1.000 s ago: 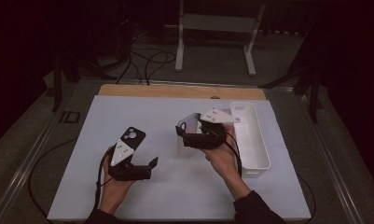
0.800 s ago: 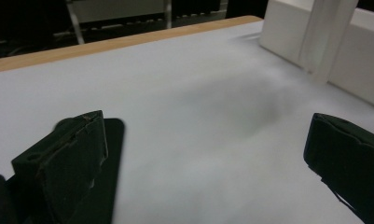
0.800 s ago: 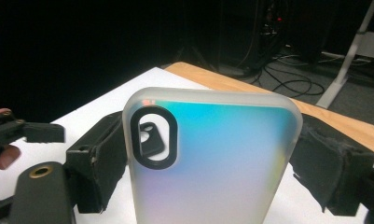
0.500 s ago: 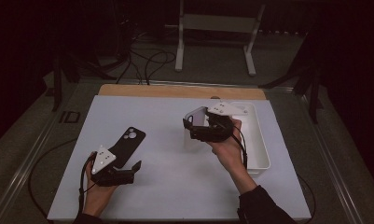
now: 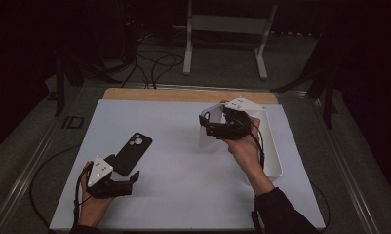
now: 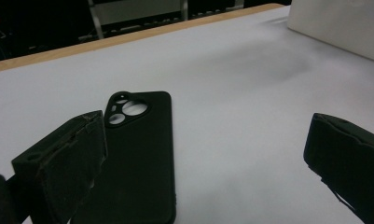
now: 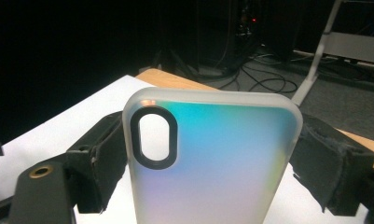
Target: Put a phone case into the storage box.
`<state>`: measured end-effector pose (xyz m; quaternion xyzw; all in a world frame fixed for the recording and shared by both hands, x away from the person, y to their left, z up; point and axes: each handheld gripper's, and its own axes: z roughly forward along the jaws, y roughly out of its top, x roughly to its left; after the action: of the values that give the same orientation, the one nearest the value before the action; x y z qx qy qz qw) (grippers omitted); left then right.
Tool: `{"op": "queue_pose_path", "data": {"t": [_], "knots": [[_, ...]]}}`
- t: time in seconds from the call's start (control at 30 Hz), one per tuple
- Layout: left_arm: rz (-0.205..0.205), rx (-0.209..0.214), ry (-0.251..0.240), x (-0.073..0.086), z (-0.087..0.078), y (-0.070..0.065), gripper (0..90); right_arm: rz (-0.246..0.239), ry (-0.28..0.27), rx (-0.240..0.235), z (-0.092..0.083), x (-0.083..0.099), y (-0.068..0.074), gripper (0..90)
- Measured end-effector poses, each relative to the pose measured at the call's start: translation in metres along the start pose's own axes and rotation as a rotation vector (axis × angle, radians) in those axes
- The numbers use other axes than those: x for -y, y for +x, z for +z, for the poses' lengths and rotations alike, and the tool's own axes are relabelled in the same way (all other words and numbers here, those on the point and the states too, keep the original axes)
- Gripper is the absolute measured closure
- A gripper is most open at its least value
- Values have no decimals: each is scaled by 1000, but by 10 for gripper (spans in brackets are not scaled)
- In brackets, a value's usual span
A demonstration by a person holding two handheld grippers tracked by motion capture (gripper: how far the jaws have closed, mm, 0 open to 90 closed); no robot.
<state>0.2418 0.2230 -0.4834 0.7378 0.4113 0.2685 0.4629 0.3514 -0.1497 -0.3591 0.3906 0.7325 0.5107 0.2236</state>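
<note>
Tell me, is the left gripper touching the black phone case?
Apart. The left gripper view shows the left gripper wide open, with the black phone case lying flat beyond its jaw.

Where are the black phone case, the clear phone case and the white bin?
black phone case [image 6: 140,158]: left gripper view, middle of its back.
clear phone case [image 7: 217,163]: right gripper view, middle of its back.
white bin [image 5: 272,146]: high view, its right rim.

Black phone case [image 6: 138,158]; iridescent translucent case [image 7: 212,163]; white bin [image 5: 273,146]; white table [image 5: 183,146].
</note>
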Motion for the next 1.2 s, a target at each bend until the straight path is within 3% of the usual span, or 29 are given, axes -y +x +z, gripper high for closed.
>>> {"op": "queue_pose_path", "data": {"t": [1.2], "knots": [[18, -18, 13, 3, -1, -1, 0, 81, -13, 182, -9, -22, -66, 167]]}}
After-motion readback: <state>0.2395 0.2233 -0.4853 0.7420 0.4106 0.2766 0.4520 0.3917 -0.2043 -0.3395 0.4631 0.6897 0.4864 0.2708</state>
